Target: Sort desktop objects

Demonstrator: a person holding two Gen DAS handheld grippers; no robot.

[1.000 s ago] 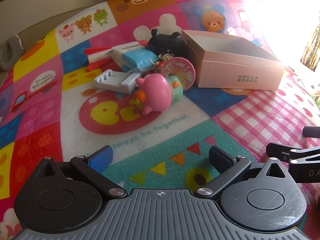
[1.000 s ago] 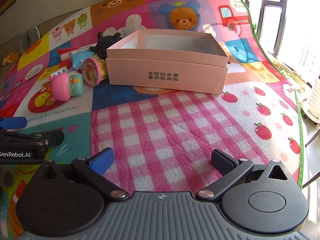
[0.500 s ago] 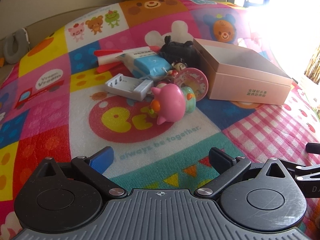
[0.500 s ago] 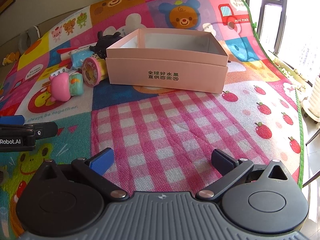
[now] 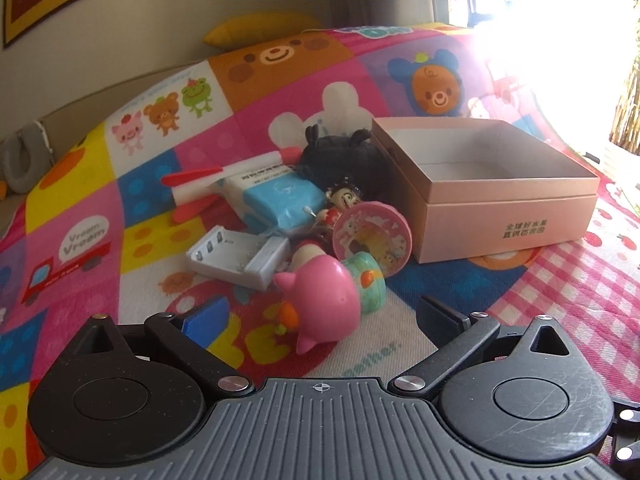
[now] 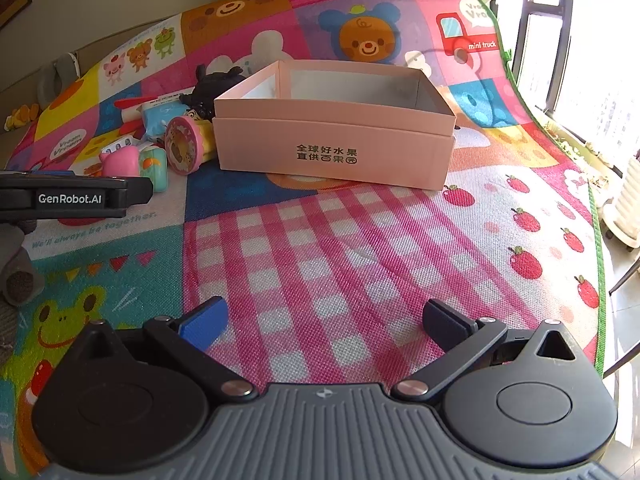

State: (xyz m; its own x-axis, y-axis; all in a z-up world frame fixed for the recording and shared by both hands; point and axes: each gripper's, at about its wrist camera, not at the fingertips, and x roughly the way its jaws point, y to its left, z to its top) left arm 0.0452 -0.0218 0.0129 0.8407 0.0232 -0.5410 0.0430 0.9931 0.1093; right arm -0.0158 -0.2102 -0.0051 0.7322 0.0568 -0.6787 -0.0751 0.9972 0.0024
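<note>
Left gripper (image 5: 320,316): your fingers are spread wide, holding nothing; the pink pig toy (image 5: 320,304) lies between their tips.
Right gripper (image 6: 324,320): spread apart too, bare, over the checked patch of the play mat (image 6: 340,248), open mat on all sides.
Toy pile: just past the pig, a teal cup (image 5: 366,280), a round pink disc (image 5: 372,236), a white charger (image 5: 236,256), a blue packet (image 5: 280,200) and a black plush (image 5: 344,160), crowded together.
Pink box (image 6: 332,132): open-topped, nothing visible inside, its left wall close to the pile.
Far edge: your mat ends at a window on the right.
</note>
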